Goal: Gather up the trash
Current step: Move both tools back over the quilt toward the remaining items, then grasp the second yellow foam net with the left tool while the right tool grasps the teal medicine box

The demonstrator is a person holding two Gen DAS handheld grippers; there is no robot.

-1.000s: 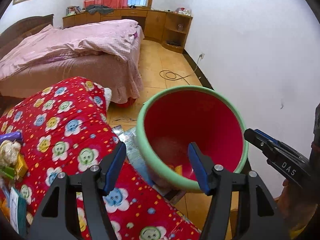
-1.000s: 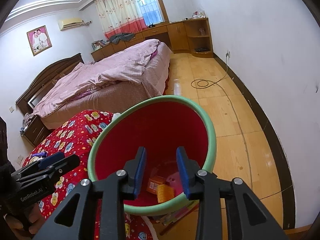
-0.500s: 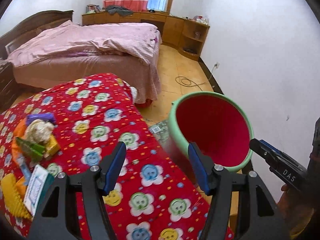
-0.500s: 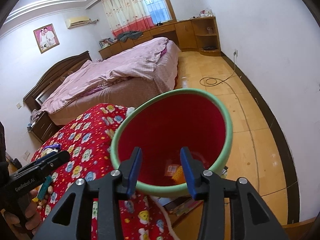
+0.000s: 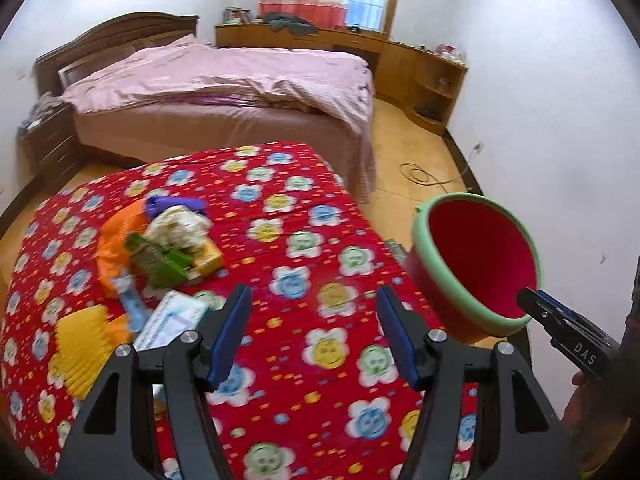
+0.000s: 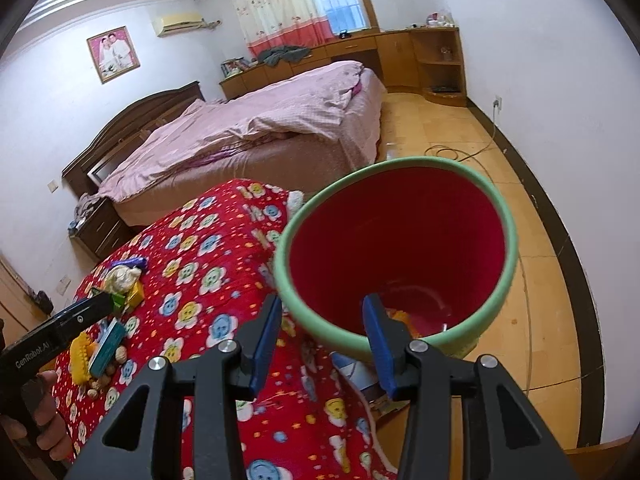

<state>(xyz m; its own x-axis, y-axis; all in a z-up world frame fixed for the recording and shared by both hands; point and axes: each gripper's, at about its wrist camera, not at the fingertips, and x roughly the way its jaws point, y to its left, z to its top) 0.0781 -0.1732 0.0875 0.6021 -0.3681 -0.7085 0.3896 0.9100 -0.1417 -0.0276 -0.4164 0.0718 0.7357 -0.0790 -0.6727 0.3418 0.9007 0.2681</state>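
A red bucket (image 5: 476, 264) with a green rim stands at the right edge of the table under a red flowered cloth (image 5: 320, 216). A trash pile (image 5: 160, 248) lies on the cloth at the left: orange and green wrappers, crumpled paper, a yellow piece, a white-blue box. My left gripper (image 5: 314, 328) hovers open over bare cloth, right of the pile. My right gripper (image 6: 320, 328) stands open above the near rim of the bucket (image 6: 400, 240), gripping nothing. A few orange and yellow scraps (image 6: 400, 316) lie in the bucket's bottom. The right gripper (image 5: 528, 298) shows beside the bucket in the left view.
A bed (image 5: 224, 92) with pink bedding lies beyond the table, wooden cabinets (image 5: 420, 68) along the far wall. A cable (image 5: 424, 176) coils on the wooden floor by the white wall. Papers (image 6: 360, 372) lie under the bucket. A hand (image 6: 44, 412) holds the left gripper.
The left gripper swung left from the bucket's mouth to above the cloth, bringing the trash pile into view. The right gripper's jaws widened and it drew back slightly from the bucket.
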